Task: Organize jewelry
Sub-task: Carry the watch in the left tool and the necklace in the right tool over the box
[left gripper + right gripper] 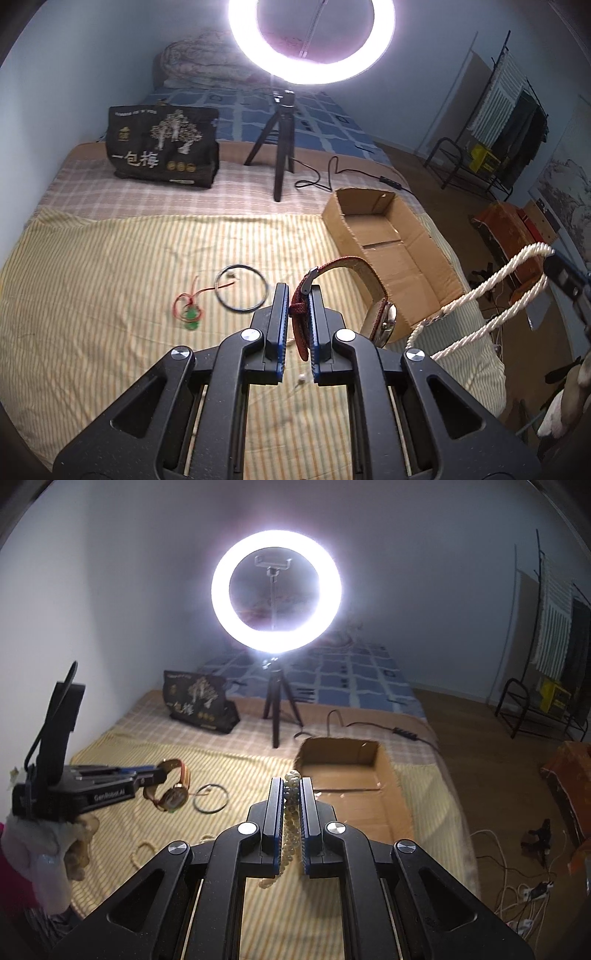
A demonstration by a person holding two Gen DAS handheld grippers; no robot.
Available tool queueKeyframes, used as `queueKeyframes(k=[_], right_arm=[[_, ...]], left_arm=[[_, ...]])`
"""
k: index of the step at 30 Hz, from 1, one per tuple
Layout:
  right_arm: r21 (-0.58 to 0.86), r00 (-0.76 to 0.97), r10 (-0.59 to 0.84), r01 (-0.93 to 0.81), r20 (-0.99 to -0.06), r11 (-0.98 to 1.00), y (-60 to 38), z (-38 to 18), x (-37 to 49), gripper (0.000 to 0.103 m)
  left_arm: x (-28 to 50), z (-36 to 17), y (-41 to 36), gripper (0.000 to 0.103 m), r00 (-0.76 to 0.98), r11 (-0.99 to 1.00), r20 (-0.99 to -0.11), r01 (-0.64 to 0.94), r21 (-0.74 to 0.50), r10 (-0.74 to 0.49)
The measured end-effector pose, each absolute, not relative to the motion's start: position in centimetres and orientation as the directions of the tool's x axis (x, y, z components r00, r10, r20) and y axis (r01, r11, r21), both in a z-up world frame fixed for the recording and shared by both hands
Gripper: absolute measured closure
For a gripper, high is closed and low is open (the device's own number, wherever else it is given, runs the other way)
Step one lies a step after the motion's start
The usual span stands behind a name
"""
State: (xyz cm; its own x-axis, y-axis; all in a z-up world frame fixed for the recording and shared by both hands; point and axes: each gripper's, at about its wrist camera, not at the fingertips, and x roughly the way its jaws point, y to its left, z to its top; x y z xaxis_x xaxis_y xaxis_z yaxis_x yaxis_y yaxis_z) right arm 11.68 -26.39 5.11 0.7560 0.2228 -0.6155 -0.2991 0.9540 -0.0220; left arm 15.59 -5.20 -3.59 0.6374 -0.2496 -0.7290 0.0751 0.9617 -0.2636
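My left gripper [297,291] is shut on the red strap of a wristwatch [384,314], held above the striped cloth beside the open cardboard box [391,240]. It shows from the side in the right wrist view [155,775], with the watch [173,797] hanging. My right gripper [291,782] is shut on a pearl bead necklace [290,834], in front of the box [343,771]. A thick white rope necklace [491,295] hangs at the right of the left wrist view. A black bangle [242,288] and a red cord with a green pendant [190,312] lie on the cloth.
A ring light on a tripod [280,147] stands behind the cloth, its cable [332,177] trailing right. A black bag [162,147] stands at back left. The bed's right edge drops to a floor with cables [517,878]. A small white bead [302,377] lies under my left gripper.
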Motion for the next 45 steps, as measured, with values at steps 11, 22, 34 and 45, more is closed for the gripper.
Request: queueKeyframes(k=[11,22,34,45], right_arm=[[-0.04,0.791,0.168,-0.236,-0.589,0.971,-29.3,6.0,14.0,0.097],[-0.021,0.806,0.13,-0.174,-0.578,0.984,-32.6,6.3,16.2,0.097],[0.002,0.766,0.116,-0.148,-0.633,0.989,-34.9,3.0,19.0,0.097],[0.036,0.72,0.13,-0.144,-0.682,0.989,-36.0,-0.1,20.5,0.097]], left_arm=[[17.4,-3.6,-9.5,0.095,0.628,0.959,-0.728,0.121,-0.258,-0.275],[19.9,-4.2,-14.2,0.095,0.612,0.952,-0.73,0.168,-0.256,-0.304],[23.3,-6.2,-17.4,0.095,0.587,0.954,-0.752,0.185,-0.235,-0.299],[26.1,-8.2,-18.1,0.095,0.565,0.958,-0.774,0.156,-0.24,-0.286]])
